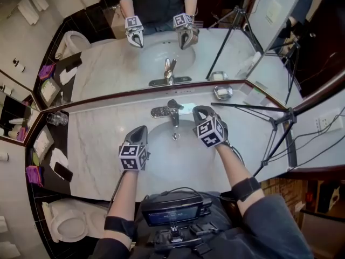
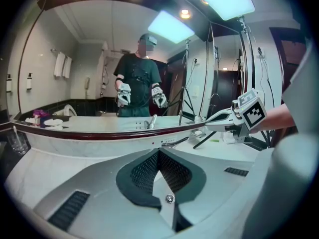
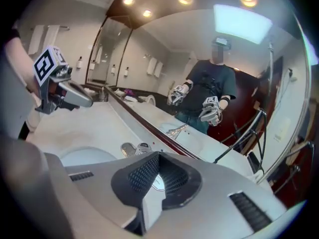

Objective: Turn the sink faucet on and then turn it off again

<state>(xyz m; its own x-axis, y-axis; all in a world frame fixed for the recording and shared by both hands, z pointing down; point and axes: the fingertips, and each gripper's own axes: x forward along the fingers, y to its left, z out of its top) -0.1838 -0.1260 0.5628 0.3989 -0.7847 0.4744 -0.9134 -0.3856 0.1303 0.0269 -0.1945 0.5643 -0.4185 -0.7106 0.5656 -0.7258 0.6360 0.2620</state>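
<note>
Right gripper (image 1: 200, 111) and left gripper (image 1: 141, 131) both have jaws together, empty; chrome lever faucet (image 1: 173, 111) sits at the white basin's (image 1: 164, 156) back, just beside the right gripper, so I'd nudge its handle gently with closed tips.

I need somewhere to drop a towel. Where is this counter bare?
The widest bare counter lies left of the basin, between it and the glasses. Right of the basin the tripod legs cross it, leaving only narrow strips. Behind the basin it is crowded: faucet, metal dish, right gripper.
</note>
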